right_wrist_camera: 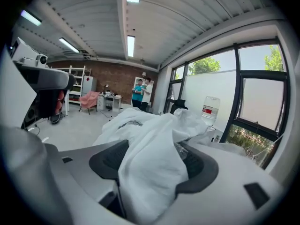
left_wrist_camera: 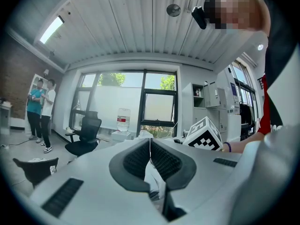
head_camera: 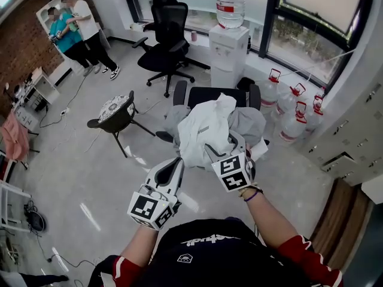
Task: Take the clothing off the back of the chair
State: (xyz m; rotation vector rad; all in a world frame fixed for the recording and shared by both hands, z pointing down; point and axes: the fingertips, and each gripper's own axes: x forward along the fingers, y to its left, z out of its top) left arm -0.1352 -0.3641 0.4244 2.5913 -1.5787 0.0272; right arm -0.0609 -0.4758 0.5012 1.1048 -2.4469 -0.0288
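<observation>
A white garment (head_camera: 203,127) hangs bunched over the back of a black chair (head_camera: 206,94) straight ahead of me, and a grey garment (head_camera: 251,124) lies beneath it. My left gripper (head_camera: 178,160) is shut on the white garment's lower left edge. In the left gripper view the pads (left_wrist_camera: 161,161) meet, and the white cloth (left_wrist_camera: 152,177) hangs below them. My right gripper (head_camera: 222,145) stands at the garment's lower right. Its jaws are wide apart, with a thick fold of white cloth (right_wrist_camera: 150,144) lying loosely between them and over one pad.
A water dispenser (head_camera: 230,46) stands behind the chair, with several water jugs (head_camera: 287,109) on the floor to its right. A small dark chair (head_camera: 116,115) and a black office chair (head_camera: 167,40) stand to the left. Two people (head_camera: 75,28) stand far left. Lockers (head_camera: 359,130) line the right.
</observation>
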